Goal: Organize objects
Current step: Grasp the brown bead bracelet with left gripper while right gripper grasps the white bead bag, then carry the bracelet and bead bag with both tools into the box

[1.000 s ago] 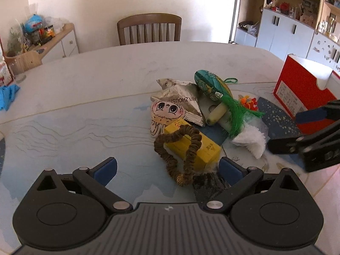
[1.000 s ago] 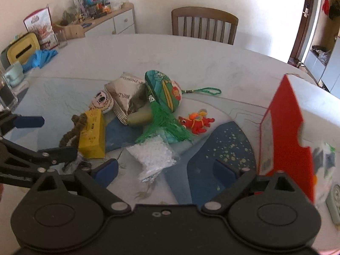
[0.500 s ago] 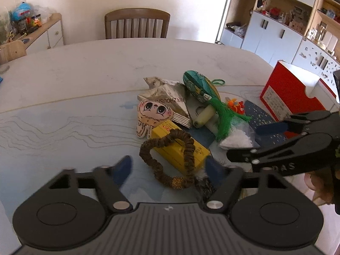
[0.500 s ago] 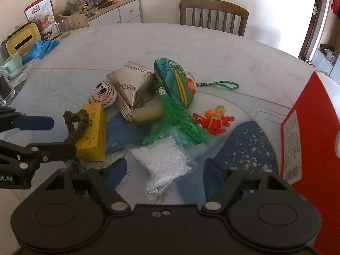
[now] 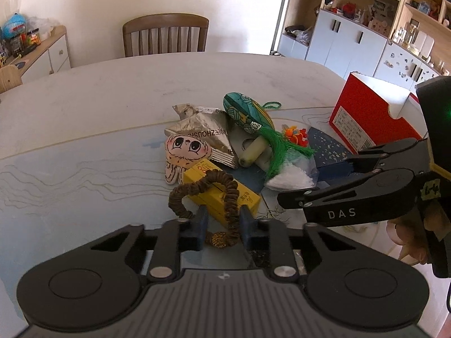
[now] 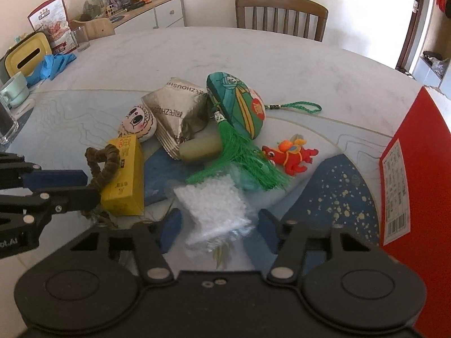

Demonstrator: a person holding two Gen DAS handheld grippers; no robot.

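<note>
A pile lies mid-table: a brown scrunchie (image 5: 225,194) draped over a yellow box (image 5: 222,194), a cartoon-face plush (image 5: 186,152), a silver snack bag (image 5: 203,132), a green sachet with tassel (image 5: 248,112), a red toy (image 6: 290,157) and a clear bag of white beads (image 6: 214,205). My left gripper (image 5: 222,225) is shut on the scrunchie's near end. My right gripper (image 6: 217,225) is open with its fingers either side of the bead bag. The scrunchie (image 6: 104,166) and box (image 6: 124,177) also show in the right wrist view.
A red box (image 5: 372,118) stands at the right of the table (image 5: 112,90). A chair (image 5: 166,36) is at the far side. A yellow tissue box (image 6: 25,56), blue cloth (image 6: 50,66), mug (image 6: 14,93) and glasses sit at the table's left. Cabinets line the walls.
My left gripper has moved in and its jaws have closed on the scrunchie. My right gripper has moved forward over the bead bag and its jaws have narrowed.
</note>
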